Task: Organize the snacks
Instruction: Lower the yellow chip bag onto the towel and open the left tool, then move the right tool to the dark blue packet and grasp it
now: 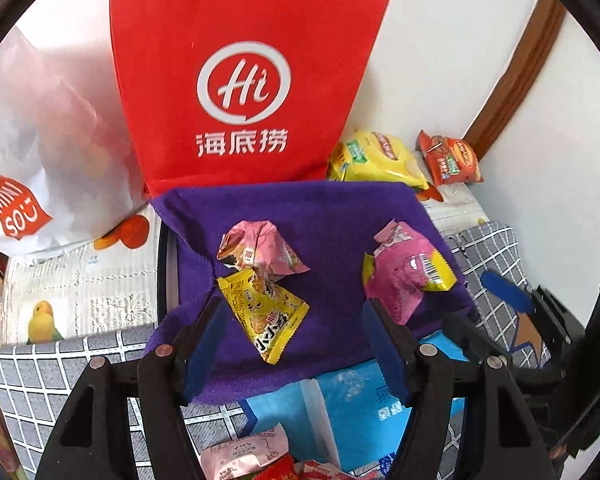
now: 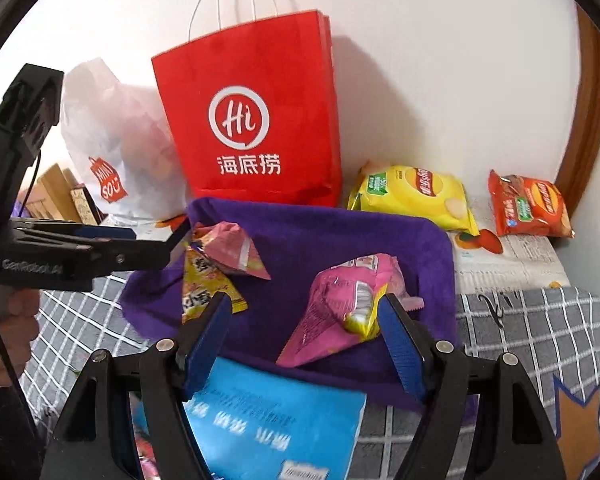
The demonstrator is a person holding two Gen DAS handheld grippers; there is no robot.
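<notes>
Two grippers hang over a purple towel (image 1: 320, 216), and both stand with jaws apart, gripping nothing. Starting far left, a white Miniso bag (image 1: 40, 140) slumps against the wall, and only the left wrist view shows the newspaper (image 1: 80, 280) under it, parrot photo and all. The right wrist view shows instead some wooden slats (image 2: 52, 192) behind that bag, plus a hand (image 2: 8, 332) on the handle of the left gripper (image 2: 180, 236), seen from the side. Next comes the tall red paper bag (image 2: 252, 120); its white handles show only in the right view, cropped out in the left.

On the towel, a crumpled pink packet (image 1: 256, 252) lies overlapping a yellow snack packet (image 1: 268, 312), which sits loose between the blue pads of the left gripper (image 1: 292, 340), untouched. Further right, a pink-and-yellow packet (image 2: 340, 304) lies between the pads of the right gripper (image 2: 308, 332); the right pad looks just beside its yellow corner, contact unclear. A blue pack (image 2: 272, 420) pokes from under the towel's near edge. In the left view alone, more red and pink wrappers (image 1: 256, 460) crowd the bottom edge.

Far right, a yellow chip bag (image 2: 416, 196) and an orange-red chip bag (image 2: 528, 208) rest by the wall, well apart from the towel, with a grey checked cloth (image 2: 532, 332) in front.
</notes>
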